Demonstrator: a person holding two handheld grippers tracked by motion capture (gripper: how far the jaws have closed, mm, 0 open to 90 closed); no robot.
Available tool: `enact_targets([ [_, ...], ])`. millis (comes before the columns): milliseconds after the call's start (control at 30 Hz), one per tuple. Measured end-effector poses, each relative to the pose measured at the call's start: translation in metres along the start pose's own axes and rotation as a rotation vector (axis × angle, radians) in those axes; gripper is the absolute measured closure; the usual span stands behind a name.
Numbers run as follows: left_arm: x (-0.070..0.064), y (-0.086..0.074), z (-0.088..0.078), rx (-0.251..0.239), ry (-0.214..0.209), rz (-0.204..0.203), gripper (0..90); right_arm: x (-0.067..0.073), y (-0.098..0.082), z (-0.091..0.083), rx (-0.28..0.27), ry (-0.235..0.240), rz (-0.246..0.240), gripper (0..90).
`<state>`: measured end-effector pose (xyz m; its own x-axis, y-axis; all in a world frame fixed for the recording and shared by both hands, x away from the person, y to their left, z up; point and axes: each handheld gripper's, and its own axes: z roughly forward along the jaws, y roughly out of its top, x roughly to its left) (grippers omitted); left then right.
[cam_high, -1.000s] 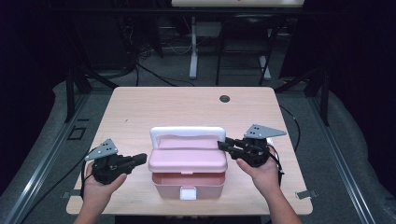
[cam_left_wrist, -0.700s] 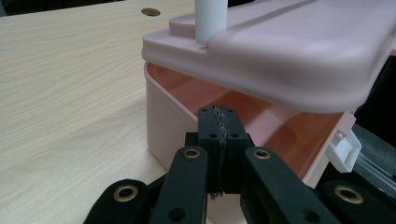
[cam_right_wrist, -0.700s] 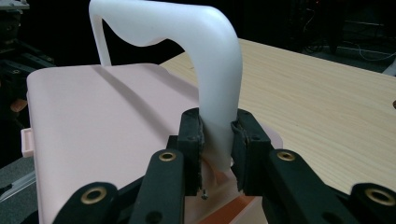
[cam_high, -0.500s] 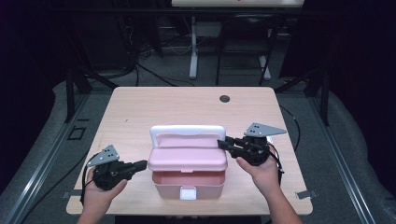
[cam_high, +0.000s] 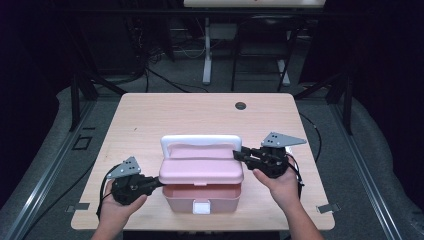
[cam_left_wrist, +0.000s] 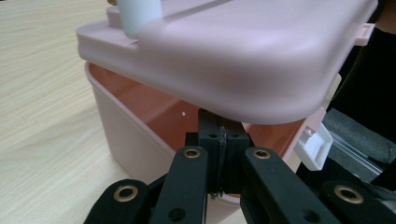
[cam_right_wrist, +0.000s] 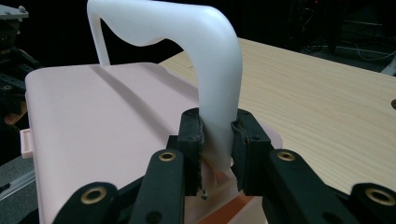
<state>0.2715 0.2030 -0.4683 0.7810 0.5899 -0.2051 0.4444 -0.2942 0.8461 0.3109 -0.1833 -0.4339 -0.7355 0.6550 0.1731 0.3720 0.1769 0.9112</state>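
Pink plastic box (cam_high: 201, 192) stood near the front edge of the wooden table (cam_high: 165, 112), about midway between its 2 front corners, with a white latch (cam_high: 201, 206) on its front wall. Its pink lid (cam_high: 201, 167) was raised at the front, so a gap showed the orange-pink inside walls; what the gap revealed of the interior held nothing that could be made out. A white handle (cam_high: 200, 141) stood upright along the lid's rear edge. The right gripper (cam_high: 243, 155) had its 2 jaws clamped on the handle's right leg, seen plainly in the right gripper view (cam_right_wrist: 217, 156). The left gripper (cam_high: 156, 182) sat at the box's left end with its jaws pressed together, their tips tucked under the raised lid just over the box's rim (cam_left_wrist: 219, 140). A small dark grommet hole (cam_high: 240, 105) lay near the table's far edge.
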Motion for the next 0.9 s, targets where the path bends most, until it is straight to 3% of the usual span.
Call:
enact_targets([
  [900, -0.0104, 0.0075, 0.0051, 0.012, -0.028, 0.03, 90.0, -0.0015, -0.0039, 0.0005, -0.005, 0.003, 0.011, 73.8],
])
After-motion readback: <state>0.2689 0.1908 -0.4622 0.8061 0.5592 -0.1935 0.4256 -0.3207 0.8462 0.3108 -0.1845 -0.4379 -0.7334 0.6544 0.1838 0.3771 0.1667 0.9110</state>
